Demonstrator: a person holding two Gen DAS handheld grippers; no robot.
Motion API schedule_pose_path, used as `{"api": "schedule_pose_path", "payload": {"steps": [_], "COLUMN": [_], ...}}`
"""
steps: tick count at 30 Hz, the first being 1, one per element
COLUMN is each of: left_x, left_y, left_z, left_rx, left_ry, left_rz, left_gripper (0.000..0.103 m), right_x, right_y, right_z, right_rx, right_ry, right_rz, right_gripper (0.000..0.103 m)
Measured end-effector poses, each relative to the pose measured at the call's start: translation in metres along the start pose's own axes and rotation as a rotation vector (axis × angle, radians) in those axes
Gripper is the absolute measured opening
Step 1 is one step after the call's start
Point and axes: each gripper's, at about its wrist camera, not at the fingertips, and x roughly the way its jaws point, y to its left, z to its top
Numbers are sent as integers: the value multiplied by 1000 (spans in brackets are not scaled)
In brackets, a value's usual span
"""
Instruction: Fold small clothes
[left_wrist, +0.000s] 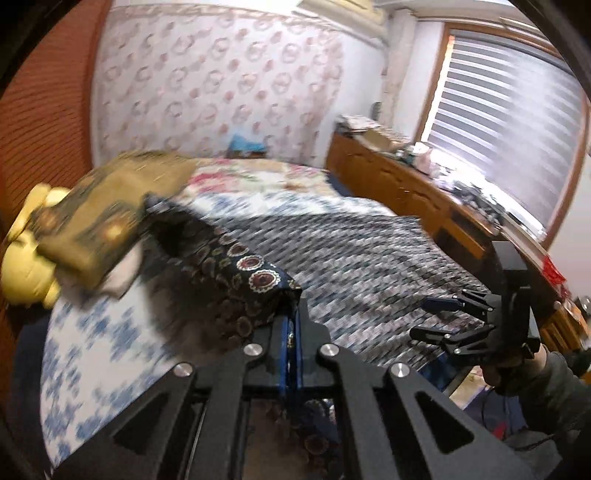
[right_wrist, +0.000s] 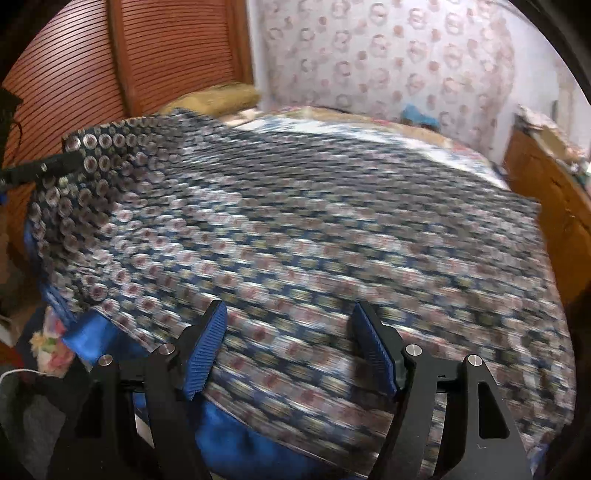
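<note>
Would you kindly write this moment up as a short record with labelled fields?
setting: bed in a bedroom
garment: dark patterned cloth with round medallions, spread over the bed
left gripper: shut on a lifted corner of the cloth
right gripper: open, above the cloth's near edge, holding nothing
nearby: olive pillow, yellow soft toy, wooden dresser
image quality: motion blur in both views

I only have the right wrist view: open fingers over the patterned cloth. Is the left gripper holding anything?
Observer: Yes. The left gripper is shut on a corner of the patterned cloth, lifting it.
Operator: What lies beyond that lifted corner?
Observer: A yellow plush toy sits at the bed's edge, partly under a tan pillow.
Operator: Is my right gripper touching the cloth?
Observer: In the left view the right gripper is open; contact I cannot tell.
</note>
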Motion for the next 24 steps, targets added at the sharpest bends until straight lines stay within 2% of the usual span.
{"api": "schedule_pose_path", "payload": {"steps": [5, 13, 24], "left_x": [28, 78, 130], "left_y": [-41, -107, -220], "left_z": [29, 66, 108], "left_rx": [66, 151, 297], "left_ry": [1, 53, 107], "left_rz": [-92, -219, -363], "left_gripper": [0, 0, 0], "right_x": [-32, -73, -116], "right_y": [-44, -99, -140], "right_z": [-16, -46, -76], "right_rx": [89, 193, 279], "right_ry": [-28, -64, -114], "right_rz": [-49, -106, -161], "right_gripper": [73, 72, 72]}}
